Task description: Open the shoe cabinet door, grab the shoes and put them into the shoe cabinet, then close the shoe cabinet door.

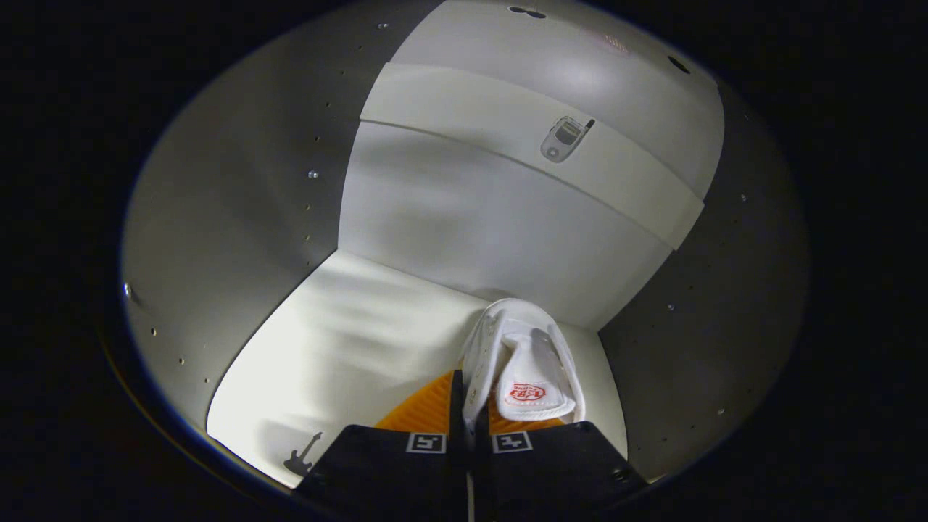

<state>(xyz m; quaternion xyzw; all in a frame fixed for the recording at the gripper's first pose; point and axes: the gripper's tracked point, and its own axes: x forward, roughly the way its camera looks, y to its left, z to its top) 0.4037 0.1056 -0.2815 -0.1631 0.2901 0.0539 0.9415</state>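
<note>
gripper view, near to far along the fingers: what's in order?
gripper, fingers pinched on the white shoe's side wall → white shoe on the cabinet floor → bare floor → back wall → horizontal rail with a phone sticker

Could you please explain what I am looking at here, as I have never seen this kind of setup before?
This picture comes from a fisheye camera that rides on a handheld two-finger gripper, which a person carries; the two dark blocks with square markers are its fingers. The camera looks forward into the open white shoe cabinet. You see its back wall, side walls drilled with small peg holes, and a shelf below. The fingers are closed on the side of a white shoe, pinching its upper edge, so the shoe is held just ahead of the camera, close to the right wall. A small phone sticker sits on the back panel, and a guitar sticker on the shelf.
</note>
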